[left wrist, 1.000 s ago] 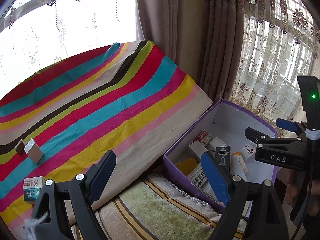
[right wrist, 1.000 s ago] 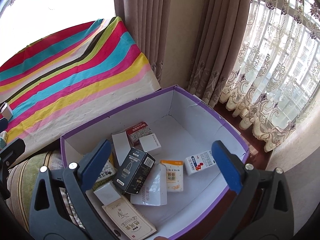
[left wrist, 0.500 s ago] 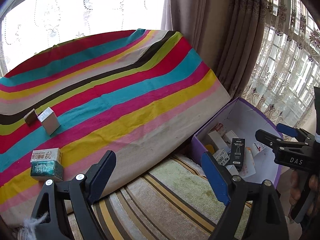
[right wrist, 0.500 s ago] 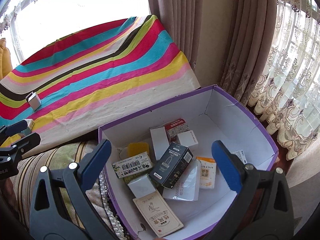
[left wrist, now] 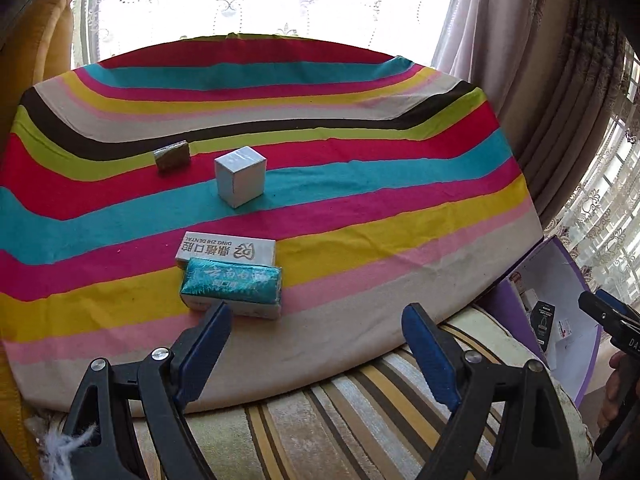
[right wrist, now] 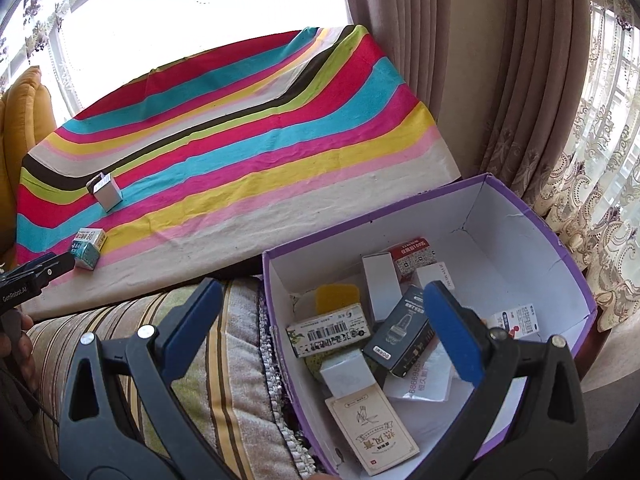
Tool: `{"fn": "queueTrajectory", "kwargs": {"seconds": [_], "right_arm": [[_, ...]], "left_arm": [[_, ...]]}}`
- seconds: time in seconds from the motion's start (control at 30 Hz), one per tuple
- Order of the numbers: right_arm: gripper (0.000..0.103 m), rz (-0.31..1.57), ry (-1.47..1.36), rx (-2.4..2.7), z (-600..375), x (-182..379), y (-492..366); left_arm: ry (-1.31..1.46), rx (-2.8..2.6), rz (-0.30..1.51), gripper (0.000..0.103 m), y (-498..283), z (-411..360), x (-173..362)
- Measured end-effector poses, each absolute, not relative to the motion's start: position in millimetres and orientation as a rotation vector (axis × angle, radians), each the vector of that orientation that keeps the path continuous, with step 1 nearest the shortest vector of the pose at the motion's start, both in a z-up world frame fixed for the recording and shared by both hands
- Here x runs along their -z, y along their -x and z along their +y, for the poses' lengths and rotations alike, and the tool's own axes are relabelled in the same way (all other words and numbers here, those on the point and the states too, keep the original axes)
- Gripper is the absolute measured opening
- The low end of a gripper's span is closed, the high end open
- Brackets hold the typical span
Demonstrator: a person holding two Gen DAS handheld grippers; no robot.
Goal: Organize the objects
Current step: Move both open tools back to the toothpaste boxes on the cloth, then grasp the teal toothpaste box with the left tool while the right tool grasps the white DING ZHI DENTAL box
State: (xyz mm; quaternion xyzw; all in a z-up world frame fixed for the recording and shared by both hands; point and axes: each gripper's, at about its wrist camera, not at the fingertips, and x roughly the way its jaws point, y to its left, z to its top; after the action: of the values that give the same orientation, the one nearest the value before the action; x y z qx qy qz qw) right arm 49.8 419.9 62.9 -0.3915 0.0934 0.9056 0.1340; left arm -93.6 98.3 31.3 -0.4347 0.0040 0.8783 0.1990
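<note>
On the striped cloth lie a teal packet stacked on a white box, a white "Ding Zhi Dental" box behind it, a white cube box and a small brown packet. My left gripper is open, just short of the teal packet. The purple box holds several small cartons, among them a black carton. My right gripper hangs open and empty over the purple box's left wall.
A striped sofa cushion lies between the cloth and the purple box. Curtains hang behind the box, and a yellow cushion sits at the far left. In the left wrist view the purple box peeks in at right.
My left gripper swung left from the purple box to face the cloth and neared the teal packet. The right gripper drew back leftwards over the box, still open.
</note>
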Motion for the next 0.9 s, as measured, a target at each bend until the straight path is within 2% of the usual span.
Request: {"fn": "queueTrajectory", "kwargs": {"seconds": [0.27,0.73,0.83,0.9], "right_arm": [[0.101,0.271,1.168,-2.662,397,-61,-31],[0.101,0.272,1.241,-2.745,354,-56,2],[0.101,0.272,1.258,-2.766,343,-56,10],[0.101,0.272,1.272,-2.776,334,-54,16]], "left_arm": [[1.324,-2.453,-0.034,0.088,121,68,-16],[1.432,-2.387,0.040,0.088,151,71,5],[1.444,-2.373,0.039,0.085,155,70,8],[1.448,-2.363,0.043,0.075,157,71,9]]}}
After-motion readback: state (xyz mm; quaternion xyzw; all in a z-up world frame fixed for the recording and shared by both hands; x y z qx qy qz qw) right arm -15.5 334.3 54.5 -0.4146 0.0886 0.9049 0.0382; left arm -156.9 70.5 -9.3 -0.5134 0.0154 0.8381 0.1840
